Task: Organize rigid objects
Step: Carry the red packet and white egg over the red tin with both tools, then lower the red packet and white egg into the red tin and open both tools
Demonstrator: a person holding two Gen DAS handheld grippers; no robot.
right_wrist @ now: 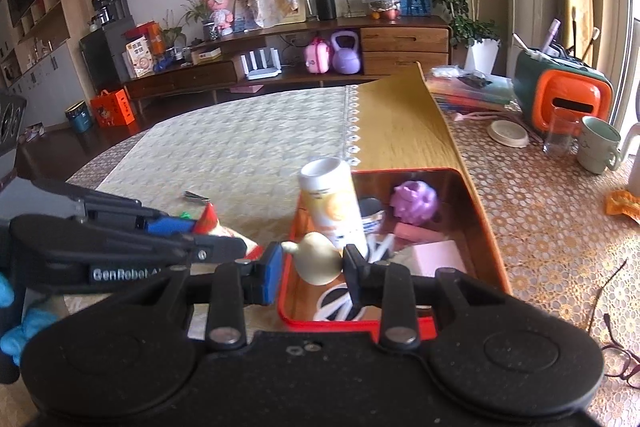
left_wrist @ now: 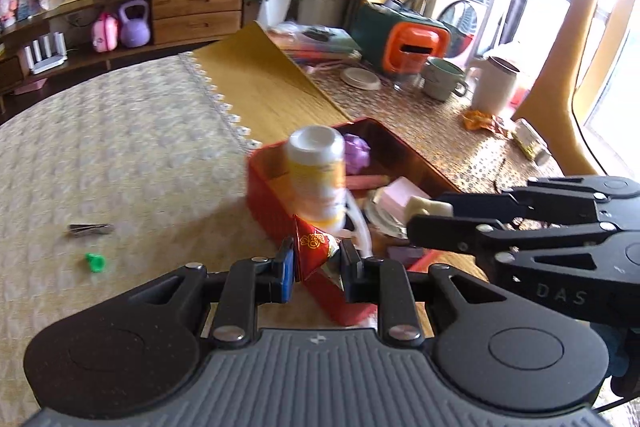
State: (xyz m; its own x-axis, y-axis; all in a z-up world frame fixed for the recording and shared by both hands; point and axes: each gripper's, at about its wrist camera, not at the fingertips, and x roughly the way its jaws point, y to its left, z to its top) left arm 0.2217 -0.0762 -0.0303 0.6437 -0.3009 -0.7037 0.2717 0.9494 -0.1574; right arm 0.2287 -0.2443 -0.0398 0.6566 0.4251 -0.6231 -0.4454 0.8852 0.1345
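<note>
My left gripper (left_wrist: 318, 267) is shut on a red packet with a gold pattern (left_wrist: 314, 251), held just in front of the near corner of an open red box (left_wrist: 266, 195). My right gripper (right_wrist: 314, 265) is shut on a cream, garlic-shaped object (right_wrist: 318, 259) over the box's near left corner (right_wrist: 286, 291). Inside the box stand a white and yellow bottle (right_wrist: 332, 199), a purple knobbly ball (right_wrist: 414, 203) and a pink block (right_wrist: 436, 255). In the right wrist view the left gripper (right_wrist: 224, 235) comes in from the left with the packet (right_wrist: 208, 221).
A small green piece (left_wrist: 96, 262) and a metal clip-like tool (left_wrist: 90, 229) lie on the cream tablecloth to the left. Behind the box are mugs (right_wrist: 598, 147), a glass, a white dish (right_wrist: 509, 133) and an orange-green case (right_wrist: 564, 99). Spectacles (right_wrist: 624, 367) lie at the right.
</note>
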